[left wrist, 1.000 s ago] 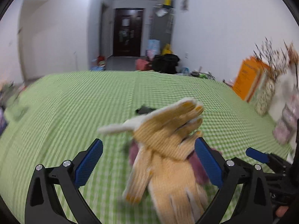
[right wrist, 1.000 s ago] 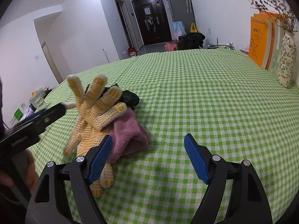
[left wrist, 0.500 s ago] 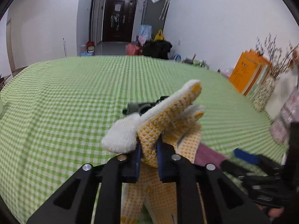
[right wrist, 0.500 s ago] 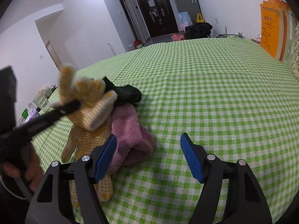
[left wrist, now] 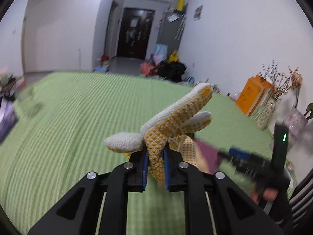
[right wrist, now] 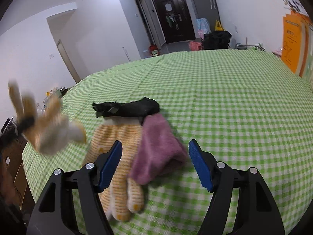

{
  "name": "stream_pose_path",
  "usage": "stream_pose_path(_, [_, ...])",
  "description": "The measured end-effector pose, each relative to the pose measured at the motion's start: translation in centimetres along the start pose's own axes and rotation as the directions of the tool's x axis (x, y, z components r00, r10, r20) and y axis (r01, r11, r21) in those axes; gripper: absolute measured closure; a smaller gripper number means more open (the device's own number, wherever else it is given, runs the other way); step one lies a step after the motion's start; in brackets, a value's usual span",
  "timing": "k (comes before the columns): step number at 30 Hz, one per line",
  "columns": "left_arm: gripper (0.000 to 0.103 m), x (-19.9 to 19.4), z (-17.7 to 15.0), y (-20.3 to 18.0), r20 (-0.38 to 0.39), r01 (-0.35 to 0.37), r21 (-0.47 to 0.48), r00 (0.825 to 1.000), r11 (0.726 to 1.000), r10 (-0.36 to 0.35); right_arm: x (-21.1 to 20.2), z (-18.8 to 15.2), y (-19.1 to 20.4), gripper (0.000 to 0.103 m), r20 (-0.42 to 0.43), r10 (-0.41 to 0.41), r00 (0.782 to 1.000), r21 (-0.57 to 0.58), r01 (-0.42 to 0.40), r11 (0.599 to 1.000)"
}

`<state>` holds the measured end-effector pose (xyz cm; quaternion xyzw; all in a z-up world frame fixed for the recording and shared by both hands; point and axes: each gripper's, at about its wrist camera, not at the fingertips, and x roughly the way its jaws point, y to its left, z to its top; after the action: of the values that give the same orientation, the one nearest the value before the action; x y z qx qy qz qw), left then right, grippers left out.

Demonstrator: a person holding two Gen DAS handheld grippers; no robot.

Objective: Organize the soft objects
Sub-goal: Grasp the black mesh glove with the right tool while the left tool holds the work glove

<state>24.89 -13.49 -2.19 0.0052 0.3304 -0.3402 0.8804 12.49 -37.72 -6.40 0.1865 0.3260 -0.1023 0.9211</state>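
**Between the left tongs: one knitted glove lifted clear of the pile**

Between the pads of the left tongs (left wrist: 155, 168) sits a dotted work glove (left wrist: 168, 125), clamped across its palm; its fingers fan out ahead of the pads, above the checked surface (left wrist: 78, 117). The right tongs (right wrist: 155, 166) stand open, holding nothing.

Handling: the glove is light, limp knit. The rubber dots probably add friction, so slip is unlikely. Grip the palm or cuff; a single finger would likely stretch and droop.

Ahead of the right tongs lies the remaining pile: a second dotted glove (right wrist: 117, 176) under the left pad, a purple cloth (right wrist: 158, 154) between the pads and overlapping that glove, and a black item (right wrist: 129, 108) beyond both. Each appears soft and crushable; take thick folds, not edges.

Containers: none is visible in either view.
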Motion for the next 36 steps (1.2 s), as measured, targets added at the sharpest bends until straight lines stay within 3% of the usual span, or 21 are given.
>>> stream_pose_path(4, [0.092, -0.6, -3.5, 3.5, -0.065, -0.017, -0.087, 0.998, 0.996, 0.011, 0.9, 0.7, 2.4, 0.035, -0.011, 0.031, 0.999, -0.045, -0.031, 0.998])
stream_pose_path(7, [0.091, -1.0, -5.7, 5.8, -0.091, -0.094, -0.084, 0.992, 0.992, 0.086, 1.9, 0.6, 5.1, 0.035, -0.036, 0.070, 0.997, -0.104, -0.074, 0.992])
stream_pose_path(10, [0.080, -1.2, -7.9, 7.0, -0.150, -0.121, -0.060, 0.982, 0.991, 0.111, 3.2, 1.2, 7.4, 0.035, -0.038, 0.070, 0.997, -0.171, -0.076, 0.982])
stream_pose_path(12, [0.062, -1.4, -8.8, 7.3, -0.166, -0.128, -0.055, 0.979, 0.990, 0.118, 4.1, 2.2, 7.8, 0.035, -0.033, 0.043, 0.999, -0.187, -0.048, 0.981])
stream_pose_path(15, [0.039, -1.8, -10.0, 7.5, -0.161, -0.084, -0.084, 0.984, 0.993, 0.070, 6.1, 4.0, 8.3, 0.035, -0.024, -0.031, 0.999, -0.217, 0.025, 0.976])
stream_pose_path(18, [0.035, -1.3, -10.5, 6.7, -0.164, -0.090, -0.033, 0.983, 0.995, 0.083, 9.1, 5.1, 8.9, 0.035, -0.070, -0.085, 0.994, -0.271, 0.063, 0.960])
stream_pose_path(20, [0.035, -0.3, -10.2, 6.2, -0.186, -0.093, -0.044, 0.979, 0.995, 0.083, 11.1, 5.2, 9.0, 0.035, -0.103, -0.095, 0.990, -0.288, 0.062, 0.956])
stream_pose_path(22, [0.035, 0.3, -9.8, 6.4, -0.197, -0.088, -0.086, 0.978, 0.992, 0.070, 11.9, 5.3, 8.5, 0.052, -0.124, -0.093, 0.988, -0.283, 0.054, 0.958])
stream_pose_path(23, [0.036, 0.4, -9.5, 6.6, -0.196, -0.089, -0.115, 0.978, 0.989, 0.065, 11.9, 5.3, 8.4, 0.055, -0.129, -0.078, 0.989, -0.269, 0.041, 0.962])
stream_pose_path(25, [0.043, 0.7, -9.1, 6.9, -0.198, -0.084, -0.145, 0.979, 0.986, 0.054, 11.2, 5.5, 8.2, 0.077, -0.117, -0.054, 0.992, -0.233, 0.025, 0.972])
stream_pose_path(26, [0.053, 0.8, -8.8, 6.8, -0.195, -0.081, -0.148, 0.979, 0.986, 0.051, 10.5, 5.8, 8.1, 0.085, -0.102, -0.043, 0.994, -0.217, 0.020, 0.976])
stream_pose_path(28, [0.071, 1.0, -8.1, 6.5, -0.194, -0.094, -0.132, 0.979, 0.987, 0.067, 8.7, 6.1, 7.9, 0.093, -0.063, -0.043, 0.997, -0.212, 0.029, 0.977])
stream_pose_path(29, [0.081, 1.0, -7.8, 6.3, -0.193, -0.100, -0.121, 0.978, 0.988, 0.075, 7.4, 6.3, 7.9, 0.094, -0.038, -0.039, 0.999, -0.216, 0.030, 0.976])
stream_pose_path(30, [0.086, 0.7, -7.4, 5.9, -0.184, -0.101, -0.113, 0.980, 0.989, 0.079, 6.5, 6.4, 7.9, 0.094, -0.020, -0.034, 0.999, -0.218, 0.029, 0.975])
stream_pose_path(36, [0.088, -3.1, -5.1, 4.1, -0.065, -0.087, -0.130, 0.995, 0.988, 0.079, 0.5, 7.0, 7.7, 0.094, 0.066, 0.020, 0.998, -0.212, -0.005, 0.977])
